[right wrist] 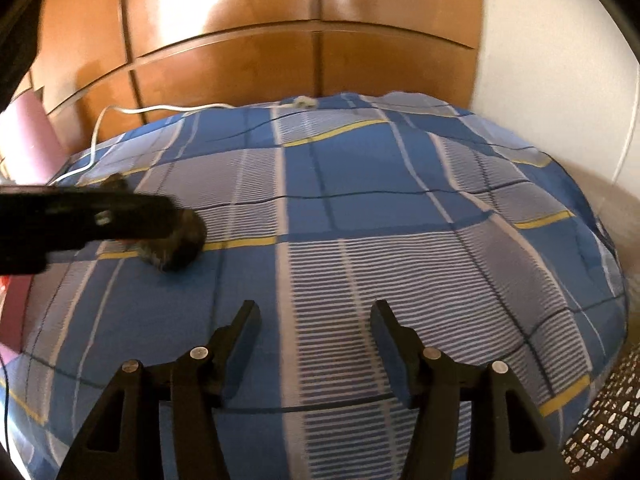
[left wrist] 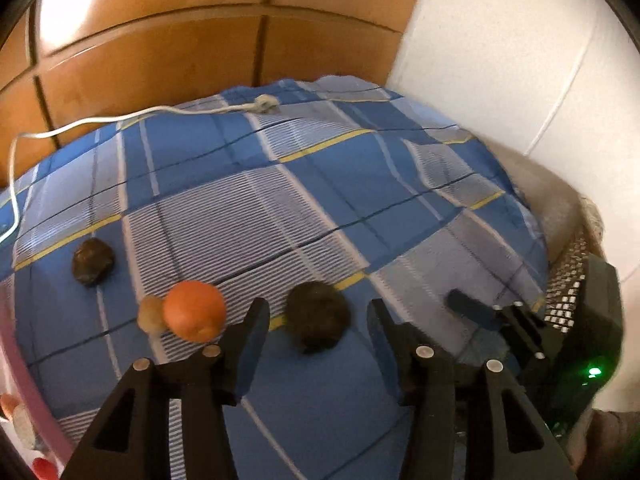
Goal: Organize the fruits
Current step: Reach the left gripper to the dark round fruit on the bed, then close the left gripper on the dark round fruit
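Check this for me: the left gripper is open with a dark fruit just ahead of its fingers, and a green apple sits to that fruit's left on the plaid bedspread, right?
One detail is off. In the left wrist view the round fruit left of the dark fruit is an orange, not a green apple. The rest holds: the left gripper is open, and both fruits lie on the plaid bedspread.

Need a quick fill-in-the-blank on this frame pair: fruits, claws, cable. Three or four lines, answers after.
1. The round fruit touching a small tan one is ____ in colour.
2. The dark fruit lies ahead of the left claw, whose jaws are ____ and hold nothing.
3. The right claw holds ____.
4. The cable along the bedspread's far edge is ____ in colour.

Answers: orange; open; nothing; white
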A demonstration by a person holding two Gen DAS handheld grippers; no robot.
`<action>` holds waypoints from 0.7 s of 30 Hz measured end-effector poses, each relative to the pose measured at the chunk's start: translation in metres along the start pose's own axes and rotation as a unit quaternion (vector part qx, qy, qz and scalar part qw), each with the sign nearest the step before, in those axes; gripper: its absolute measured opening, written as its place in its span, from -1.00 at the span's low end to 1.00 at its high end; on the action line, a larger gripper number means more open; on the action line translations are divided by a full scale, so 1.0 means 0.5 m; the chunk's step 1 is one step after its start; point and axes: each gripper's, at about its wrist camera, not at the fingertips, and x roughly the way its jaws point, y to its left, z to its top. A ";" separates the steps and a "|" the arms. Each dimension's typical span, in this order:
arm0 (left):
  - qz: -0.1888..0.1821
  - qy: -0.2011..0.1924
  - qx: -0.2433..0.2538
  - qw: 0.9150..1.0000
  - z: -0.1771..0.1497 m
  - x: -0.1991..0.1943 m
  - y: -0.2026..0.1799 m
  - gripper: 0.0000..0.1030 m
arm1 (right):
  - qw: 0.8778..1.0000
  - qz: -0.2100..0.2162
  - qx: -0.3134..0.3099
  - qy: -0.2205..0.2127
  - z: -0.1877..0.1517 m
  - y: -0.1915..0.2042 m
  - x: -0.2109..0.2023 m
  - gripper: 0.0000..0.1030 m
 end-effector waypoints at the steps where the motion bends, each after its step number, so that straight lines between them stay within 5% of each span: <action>1: 0.000 0.001 -0.004 1.000 0.000 0.000 0.005 -0.02 | 1.000 0.000 0.003 -0.001 0.000 -0.004 0.002 0.17; 5: 0.000 -0.004 0.014 1.000 -0.001 -0.002 -0.006 0.11 | 1.000 0.000 0.004 -0.006 -0.001 -0.004 0.003 0.21; 7: 0.000 -0.001 0.034 0.999 0.003 0.004 -0.023 0.36 | 1.000 0.002 0.002 -0.009 -0.003 -0.004 0.003 0.22; 15: 0.029 0.039 0.061 0.997 0.023 0.071 -0.050 0.39 | 1.000 0.001 0.001 -0.012 -0.006 -0.006 0.001 0.34; 18: 0.034 0.051 0.081 0.995 0.027 0.095 -0.062 0.33 | 1.000 0.000 0.000 -0.015 -0.008 -0.007 0.001 0.36; 20: 0.052 0.063 0.094 0.992 0.023 0.112 -0.068 -0.09 | 1.000 0.000 0.000 -0.018 -0.010 -0.007 0.001 0.38; 21: 0.054 0.066 0.093 0.992 0.019 0.119 -0.065 -0.13 | 1.000 -0.001 0.000 -0.019 -0.010 -0.007 0.002 0.38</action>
